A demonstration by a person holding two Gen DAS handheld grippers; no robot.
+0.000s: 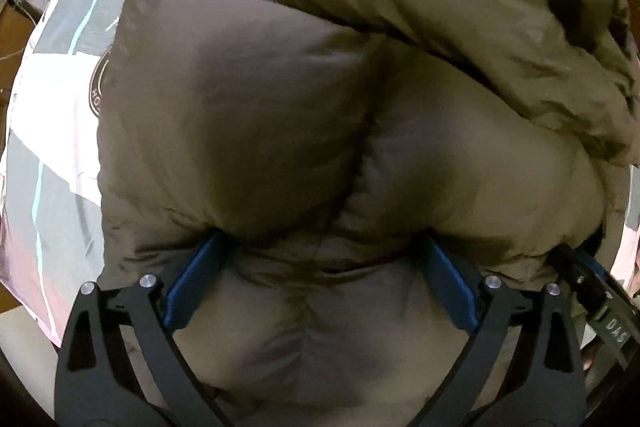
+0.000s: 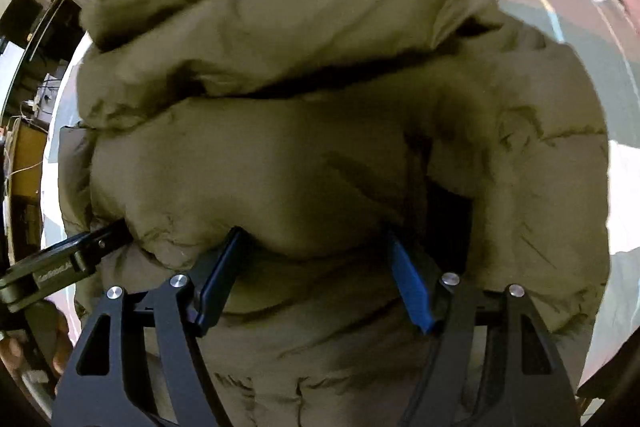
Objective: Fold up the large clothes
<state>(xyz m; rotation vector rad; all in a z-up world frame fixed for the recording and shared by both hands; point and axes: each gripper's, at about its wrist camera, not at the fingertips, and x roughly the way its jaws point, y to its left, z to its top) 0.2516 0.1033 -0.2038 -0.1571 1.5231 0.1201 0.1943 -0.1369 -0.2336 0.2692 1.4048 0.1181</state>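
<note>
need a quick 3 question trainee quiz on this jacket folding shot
1. True or false: the jacket is bright red.
2. What lies under the jacket? A) a patterned sheet B) a bare wooden floor C) a glass table
3. Fill in: the fingers of the right gripper have ____ pads.

Key: 1 false, it is olive-brown. 2 A. 3 blue.
</note>
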